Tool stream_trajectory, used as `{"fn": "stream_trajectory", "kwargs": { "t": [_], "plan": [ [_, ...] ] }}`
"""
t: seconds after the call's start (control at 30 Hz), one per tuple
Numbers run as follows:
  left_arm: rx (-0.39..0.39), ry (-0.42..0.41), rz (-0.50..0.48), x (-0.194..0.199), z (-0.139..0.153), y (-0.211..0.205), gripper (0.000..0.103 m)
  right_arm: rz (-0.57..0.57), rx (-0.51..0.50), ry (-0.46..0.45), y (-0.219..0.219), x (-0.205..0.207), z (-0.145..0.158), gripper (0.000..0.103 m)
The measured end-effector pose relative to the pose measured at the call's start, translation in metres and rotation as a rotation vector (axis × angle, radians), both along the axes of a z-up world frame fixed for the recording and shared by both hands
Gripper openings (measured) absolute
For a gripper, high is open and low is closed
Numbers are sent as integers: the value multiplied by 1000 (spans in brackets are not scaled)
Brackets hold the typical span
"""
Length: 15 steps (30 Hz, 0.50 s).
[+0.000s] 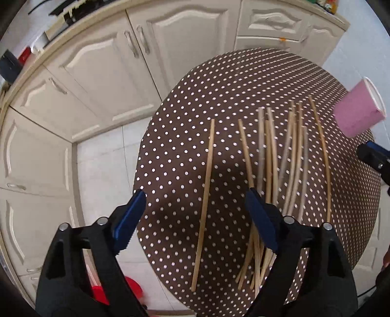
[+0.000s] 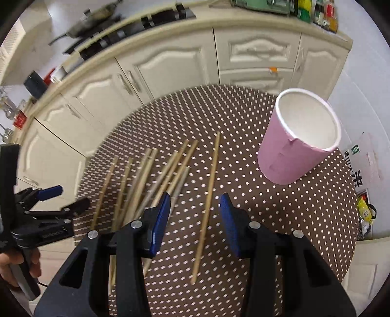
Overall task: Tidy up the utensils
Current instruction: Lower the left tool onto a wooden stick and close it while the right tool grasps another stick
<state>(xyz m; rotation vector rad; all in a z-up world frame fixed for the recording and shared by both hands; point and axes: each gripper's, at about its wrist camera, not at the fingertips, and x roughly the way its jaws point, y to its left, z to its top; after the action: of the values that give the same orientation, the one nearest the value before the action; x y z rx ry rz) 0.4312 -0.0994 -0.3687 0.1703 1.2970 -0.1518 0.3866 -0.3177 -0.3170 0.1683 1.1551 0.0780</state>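
Several wooden chopsticks (image 1: 280, 161) lie loose on a round table with a brown polka-dot cloth (image 1: 243, 80). One chopstick (image 1: 204, 202) lies apart on the left. My left gripper (image 1: 197, 224) is open above that single stick, empty. A pink cup (image 2: 297, 139) with a white inside stands upright at the table's right; it also shows in the left wrist view (image 1: 358, 109). My right gripper (image 2: 195, 222) is open and empty above another lone chopstick (image 2: 207, 207), right of the pile (image 2: 151, 180). The left gripper (image 2: 56, 197) shows at the far left.
Cream kitchen cabinets (image 1: 109, 80) curve round behind the table, with a worktop carrying pans and bottles (image 2: 314, 12). A red object (image 1: 117, 290) sits on the tiled floor at lower left. A printed bag (image 2: 360, 168) lies on the floor at the right.
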Motion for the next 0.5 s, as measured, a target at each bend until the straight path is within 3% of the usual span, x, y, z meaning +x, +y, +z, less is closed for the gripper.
{"fn": "stream_trajectory", "kwargs": {
  "t": [0.1,0.2,0.33,0.5],
  "plan": [
    [3,28,8,13,-9,0,76,17,-18,55,1,17,-18,40],
    [5,56,0,23,-17,-3,62,41,-58,95,5,32,-34,40],
    [23,86,-24,34,-28,-9,57,57,-117,135,6,49,-50,40],
    [26,124,-42,48,-38,-17,43,58,-129,168,3,61,-65,40]
  ]
}}
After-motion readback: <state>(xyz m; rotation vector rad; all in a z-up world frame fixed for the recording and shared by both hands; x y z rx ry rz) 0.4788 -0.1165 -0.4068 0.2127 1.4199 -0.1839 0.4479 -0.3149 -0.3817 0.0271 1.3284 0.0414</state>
